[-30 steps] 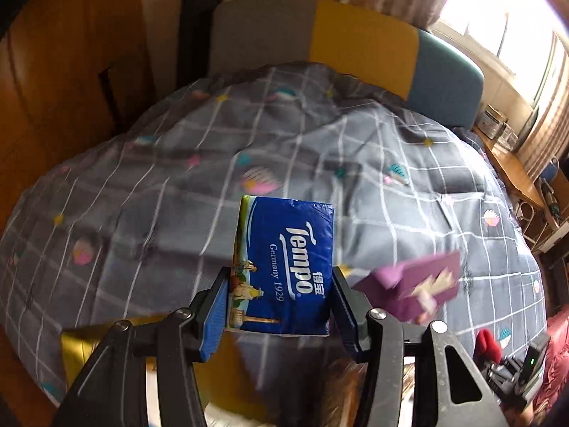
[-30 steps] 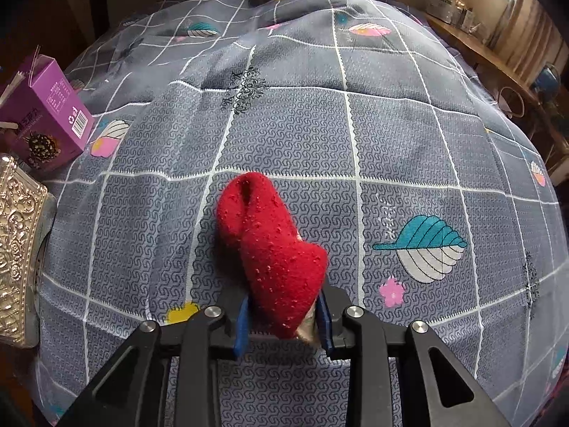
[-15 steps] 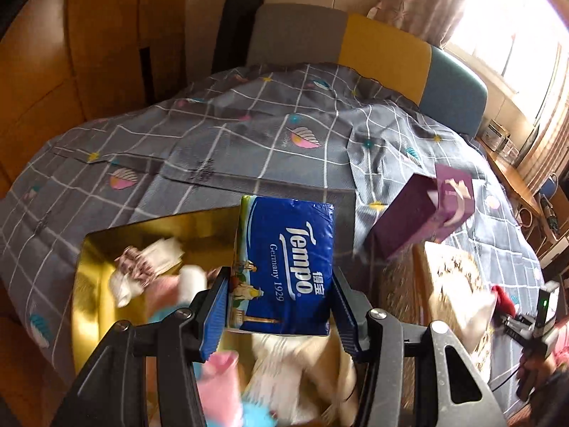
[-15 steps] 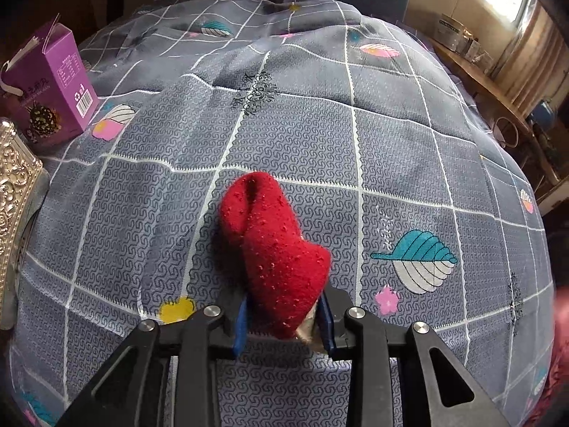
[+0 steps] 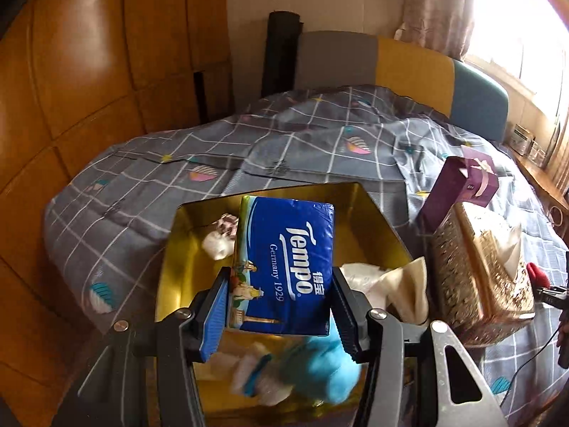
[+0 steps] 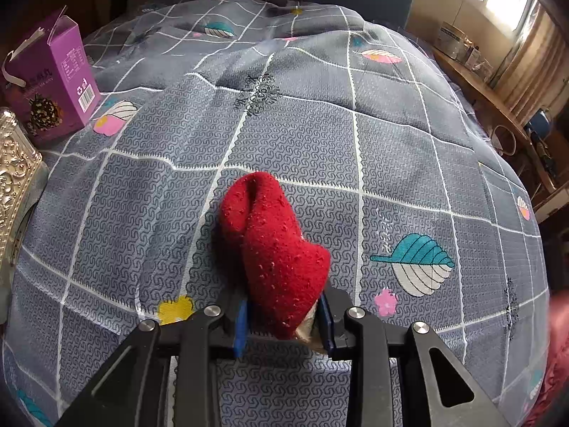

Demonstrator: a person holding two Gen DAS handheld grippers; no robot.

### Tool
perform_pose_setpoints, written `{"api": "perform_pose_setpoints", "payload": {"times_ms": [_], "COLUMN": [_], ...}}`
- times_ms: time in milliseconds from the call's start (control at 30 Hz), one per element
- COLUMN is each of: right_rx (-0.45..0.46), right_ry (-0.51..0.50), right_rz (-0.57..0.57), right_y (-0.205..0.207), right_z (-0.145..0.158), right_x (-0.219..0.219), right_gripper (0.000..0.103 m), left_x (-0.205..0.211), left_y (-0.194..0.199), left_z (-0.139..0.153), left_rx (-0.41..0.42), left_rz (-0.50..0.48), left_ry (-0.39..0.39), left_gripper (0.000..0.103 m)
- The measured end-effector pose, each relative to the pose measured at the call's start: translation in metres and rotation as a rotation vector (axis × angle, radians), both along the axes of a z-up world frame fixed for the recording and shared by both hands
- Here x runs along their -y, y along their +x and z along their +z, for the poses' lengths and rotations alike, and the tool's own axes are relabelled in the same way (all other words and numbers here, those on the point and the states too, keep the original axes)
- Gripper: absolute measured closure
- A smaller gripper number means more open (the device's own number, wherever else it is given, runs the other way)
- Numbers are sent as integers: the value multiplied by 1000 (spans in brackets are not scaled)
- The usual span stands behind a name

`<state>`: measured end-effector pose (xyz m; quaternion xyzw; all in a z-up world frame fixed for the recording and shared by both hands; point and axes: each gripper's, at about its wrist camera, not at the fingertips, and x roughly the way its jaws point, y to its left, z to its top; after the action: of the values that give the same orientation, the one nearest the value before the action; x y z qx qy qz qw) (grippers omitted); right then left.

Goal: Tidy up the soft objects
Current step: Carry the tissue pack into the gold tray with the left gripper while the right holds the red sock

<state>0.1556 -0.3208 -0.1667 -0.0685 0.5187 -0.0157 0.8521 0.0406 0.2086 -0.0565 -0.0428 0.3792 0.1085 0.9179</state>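
My left gripper (image 5: 281,309) is shut on a blue Tempo tissue pack (image 5: 288,263) and holds it above an open gold box (image 5: 384,220) on the bed. The box holds soft items: a white roll (image 5: 217,245), a cream cloth (image 5: 391,284) over its right rim, and a light blue fuzzy item (image 5: 323,366) near me. My right gripper (image 6: 284,320) is shut on a red sock (image 6: 274,242) just above the grey checked bedspread (image 6: 355,142). The red sock and right gripper also show at the right edge of the left wrist view (image 5: 538,277).
A purple carton (image 5: 462,188) stands right of the gold box; it also shows in the right wrist view (image 6: 53,78). An ornate gold tissue box (image 5: 480,270) lies beside it (image 6: 14,178). Wooden panelling is at left, a padded headboard (image 5: 409,67) behind, a wooden shelf (image 6: 498,106) at right.
My left gripper has swung back and tilted down with the tissue pack, so the gold box and its contents are now under it. The right gripper has barely moved with the sock.
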Motion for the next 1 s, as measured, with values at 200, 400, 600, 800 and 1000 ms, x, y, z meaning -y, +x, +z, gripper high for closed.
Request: {"api": "perform_pose_setpoints", "payload": {"times_ms": [200, 400, 600, 800, 1000], "right_rx": [6, 7, 7, 7, 7], "right_ry": [-8, -12, -13, -24, -28], "right_rz": [0, 2, 2, 10, 11], "right_y": [-1, -2, -2, -2, -2], "right_z": [0, 1, 1, 1, 1], "right_x": [-1, -1, -1, -2, -2], "right_gripper": [71, 71, 71, 71, 71], "left_x": [-11, -17, -25, -58, -67], "left_y": [-16, -27, -38, -57, -52], "left_z": [-9, -18, -23, -19, -21], "left_rx": [-16, -34, -51, -37, -24], "left_rz": [24, 42, 65, 142, 142], "left_ry": [-15, -20, -15, -109, -217], "left_gripper": [50, 50, 50, 50, 50]}}
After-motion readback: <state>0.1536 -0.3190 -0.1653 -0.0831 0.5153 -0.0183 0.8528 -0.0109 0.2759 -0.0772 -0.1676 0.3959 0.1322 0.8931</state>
